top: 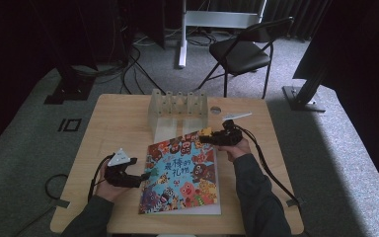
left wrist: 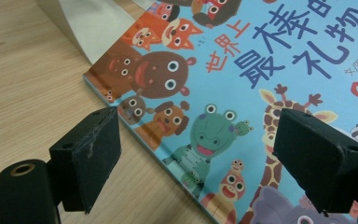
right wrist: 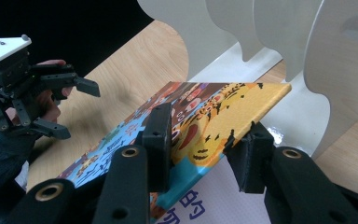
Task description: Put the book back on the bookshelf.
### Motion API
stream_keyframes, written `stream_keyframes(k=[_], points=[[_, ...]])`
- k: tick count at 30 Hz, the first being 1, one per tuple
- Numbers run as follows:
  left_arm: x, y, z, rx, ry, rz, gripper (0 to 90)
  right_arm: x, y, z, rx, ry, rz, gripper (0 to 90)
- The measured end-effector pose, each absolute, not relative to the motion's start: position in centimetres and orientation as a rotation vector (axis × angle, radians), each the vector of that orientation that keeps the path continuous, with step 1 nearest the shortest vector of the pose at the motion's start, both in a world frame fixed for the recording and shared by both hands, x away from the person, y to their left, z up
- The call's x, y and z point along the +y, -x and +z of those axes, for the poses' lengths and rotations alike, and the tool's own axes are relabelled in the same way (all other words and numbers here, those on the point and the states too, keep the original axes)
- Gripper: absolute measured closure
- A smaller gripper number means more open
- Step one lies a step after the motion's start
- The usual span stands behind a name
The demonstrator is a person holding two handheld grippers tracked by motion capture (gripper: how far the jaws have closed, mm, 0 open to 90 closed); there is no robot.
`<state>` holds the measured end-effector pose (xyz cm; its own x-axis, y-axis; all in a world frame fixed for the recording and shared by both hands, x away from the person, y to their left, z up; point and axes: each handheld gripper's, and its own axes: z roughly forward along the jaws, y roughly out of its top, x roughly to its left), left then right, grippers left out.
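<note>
A glossy, flat picture book (top: 183,174) lies near the front edge of my pale wood-grain tabletop (top: 113,118), before a translucent scalloped rack (top: 177,111). My right tongs (right wrist: 204,140) clench its lifted far corner; my left tongs (left wrist: 196,154) gape, straddling its left edge.

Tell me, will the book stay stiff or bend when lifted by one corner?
The book is thin and wide, so it would probably sag. The right gripper already raises its cover corner, which looks fairly stiff. The glossy cover might slip.
</note>
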<state>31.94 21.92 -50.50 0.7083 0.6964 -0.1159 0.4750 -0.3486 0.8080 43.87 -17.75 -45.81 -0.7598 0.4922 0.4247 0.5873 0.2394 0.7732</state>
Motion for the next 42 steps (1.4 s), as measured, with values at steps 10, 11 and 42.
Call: stream_keyframes(k=[10, 11, 42], points=[[22.5, -32.6, -49.3, 0.897, -1.991, 0.321, 14.8, -17.9, -43.1, -45.4, -2.371, 1.059, -1.615, 66.0], [22.5, -32.7, -49.2, 0.896, -1.992, 0.323, 14.8, -17.9, -43.0, -45.3, -2.369, 1.059, -1.624, 66.2], [22.7, -34.8, -49.2, 0.880, -1.935, 0.234, 14.7, -18.9, -38.2, -41.7, -2.263, 0.928, -1.958, 76.9]])
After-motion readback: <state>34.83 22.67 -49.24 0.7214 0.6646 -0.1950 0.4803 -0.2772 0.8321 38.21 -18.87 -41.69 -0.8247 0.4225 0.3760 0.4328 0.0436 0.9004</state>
